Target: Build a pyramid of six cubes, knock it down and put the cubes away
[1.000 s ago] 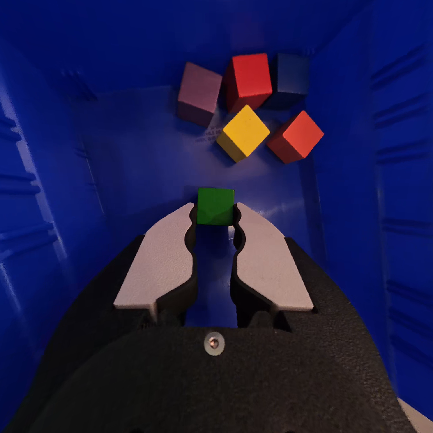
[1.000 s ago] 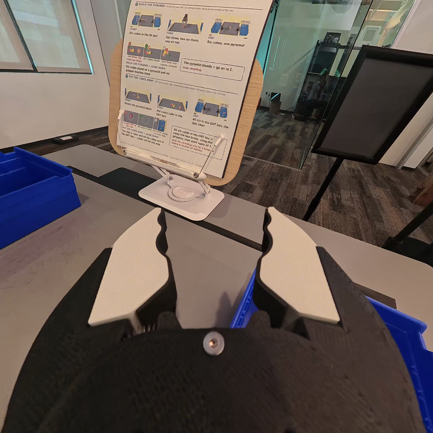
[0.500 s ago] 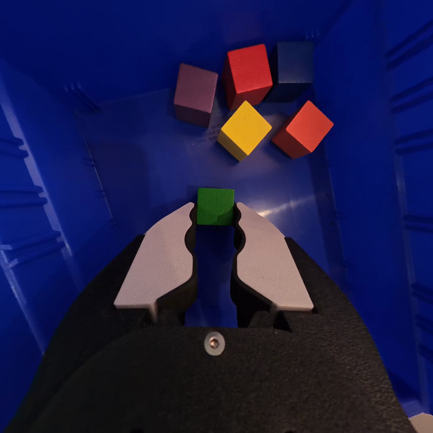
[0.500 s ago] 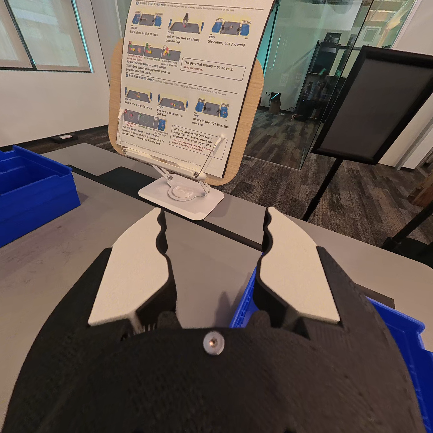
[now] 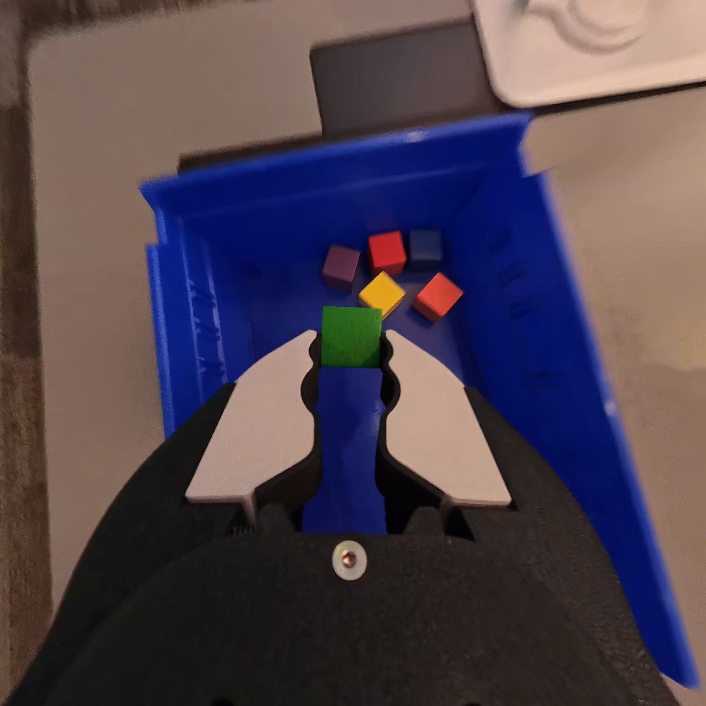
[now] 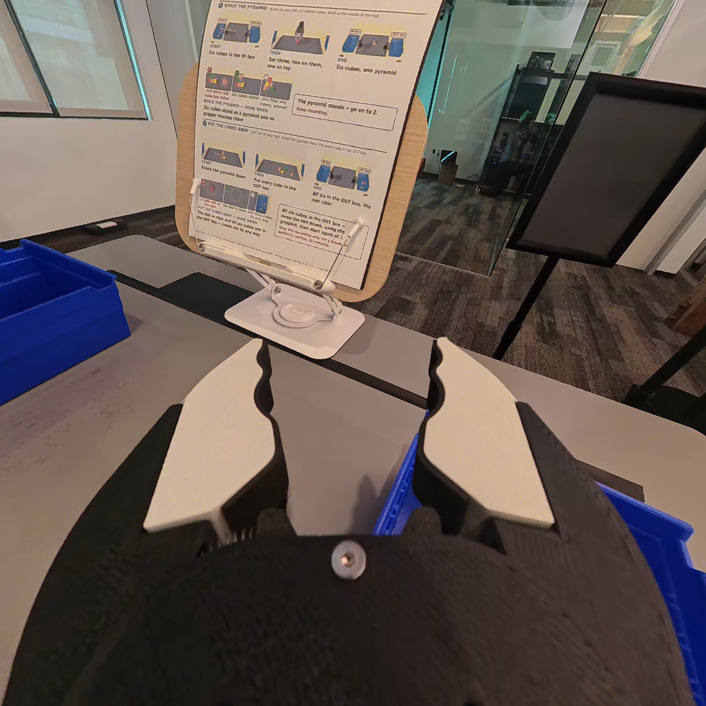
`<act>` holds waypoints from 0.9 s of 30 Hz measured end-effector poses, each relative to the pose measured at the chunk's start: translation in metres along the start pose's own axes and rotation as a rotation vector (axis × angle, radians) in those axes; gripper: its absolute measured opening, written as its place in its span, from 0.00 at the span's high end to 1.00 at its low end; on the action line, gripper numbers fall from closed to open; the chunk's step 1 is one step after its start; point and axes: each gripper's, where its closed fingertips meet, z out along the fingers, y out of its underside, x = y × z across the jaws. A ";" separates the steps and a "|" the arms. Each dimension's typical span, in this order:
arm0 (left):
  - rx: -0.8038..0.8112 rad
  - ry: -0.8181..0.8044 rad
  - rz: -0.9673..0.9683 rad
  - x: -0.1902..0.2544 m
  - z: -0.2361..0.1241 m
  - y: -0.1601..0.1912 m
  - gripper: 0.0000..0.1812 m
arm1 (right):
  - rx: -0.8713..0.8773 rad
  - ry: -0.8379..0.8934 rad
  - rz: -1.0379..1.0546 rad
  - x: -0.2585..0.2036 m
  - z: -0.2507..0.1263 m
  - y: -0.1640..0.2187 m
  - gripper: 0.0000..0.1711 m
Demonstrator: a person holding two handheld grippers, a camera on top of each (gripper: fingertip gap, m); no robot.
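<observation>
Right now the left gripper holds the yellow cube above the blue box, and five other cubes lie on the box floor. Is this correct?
Not quite: the left gripper is shut on the green cube, not the yellow one. The left wrist view shows it. The yellow cube lies on the floor of the blue box among the five loose cubes. The rest is correct.

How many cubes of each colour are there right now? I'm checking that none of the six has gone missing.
Green: 1, green cube held in the left gripper above the blue bin
Purple: 1, purple cube
Red: 1, red cube
Dark blue: 1, dark blue cube
Yellow: 1, yellow cube
Orange-red: 1, orange-red cube
Total: 6
</observation>
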 end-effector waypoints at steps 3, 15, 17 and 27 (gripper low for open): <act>0.194 0.116 0.087 0.051 -0.047 -0.041 0.84 | 0.002 -0.002 -0.001 -0.001 0.000 -0.001 0.53; 0.145 0.733 0.773 0.332 -0.009 0.012 0.84 | 0.018 -0.007 -0.011 -0.002 -0.005 -0.007 0.53; 0.177 0.707 0.886 0.351 0.003 0.018 0.84 | 0.033 -0.007 0.000 0.000 -0.007 -0.010 0.53; 0.042 0.749 1.100 0.410 0.065 0.037 0.84 | 0.043 0.000 0.012 0.010 -0.014 -0.013 0.53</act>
